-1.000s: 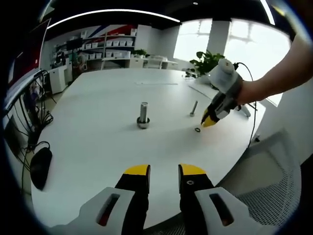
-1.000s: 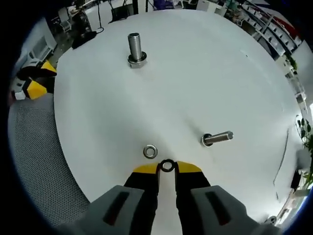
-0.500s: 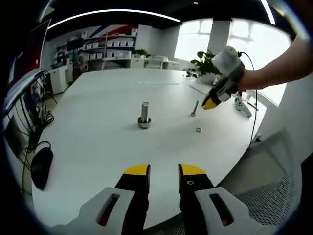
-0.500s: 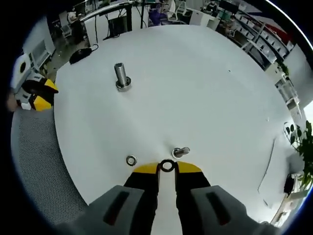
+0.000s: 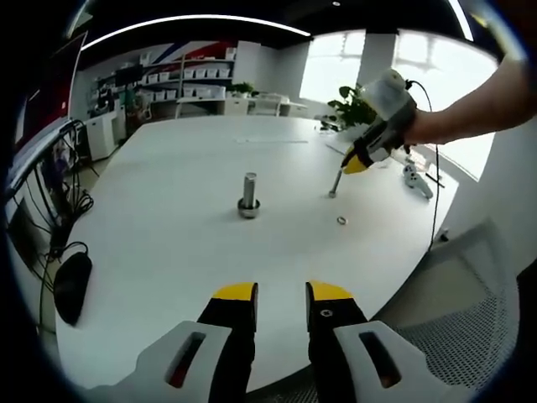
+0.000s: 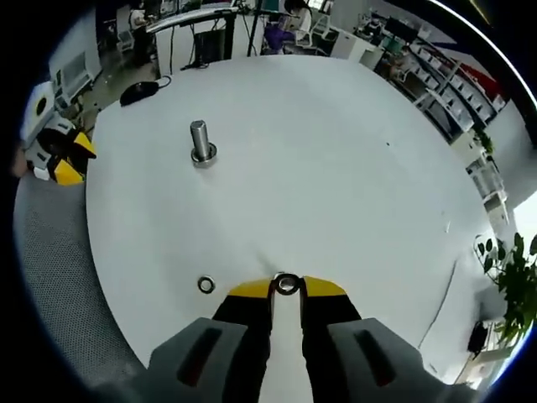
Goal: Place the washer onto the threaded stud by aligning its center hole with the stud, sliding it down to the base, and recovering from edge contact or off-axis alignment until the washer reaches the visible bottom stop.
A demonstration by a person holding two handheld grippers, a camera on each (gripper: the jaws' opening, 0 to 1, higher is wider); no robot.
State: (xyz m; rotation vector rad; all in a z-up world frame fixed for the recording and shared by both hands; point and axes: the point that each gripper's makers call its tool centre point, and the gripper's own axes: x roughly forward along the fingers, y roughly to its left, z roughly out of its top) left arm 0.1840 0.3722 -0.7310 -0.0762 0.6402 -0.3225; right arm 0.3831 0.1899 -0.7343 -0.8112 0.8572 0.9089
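- Jaws of the right gripper [image 6: 286, 288] pinch a small dark washer [image 6: 286, 285] between their yellow tips; in the right gripper view the washer sits edge-held at the very tip line, above the white counter [image 6: 336, 168].
- Jaws of the left gripper [image 5: 281, 295] stand slightly parted with nothing between them, low over the near edge of the counter in the left gripper view.
- Right gripper pose, as seen in the left gripper view [image 5: 359, 159]: held aloft at the far right of the counter, tilted with its yellow tips down and toward the left; a person's bare forearm [image 5: 478, 105] reaches in from the upper right behind it.
- Threaded stud [image 5: 249, 195] stands upright on a nut-like base near the counter's middle; in the right gripper view it lies well apart from the held washer, toward the upper left [image 6: 200, 143].
- A loose bolt [image 5: 335, 185] lies on the counter just below the right gripper's tips.
- A second washer [image 5: 341, 221] lies flat on the counter near the bolt; it appears left of the right jaws [image 6: 205, 285].
- A black mouse [image 5: 70, 288] rests at the counter's left edge.
- A mesh chair [image 5: 470, 311] stands beside the counter at right.
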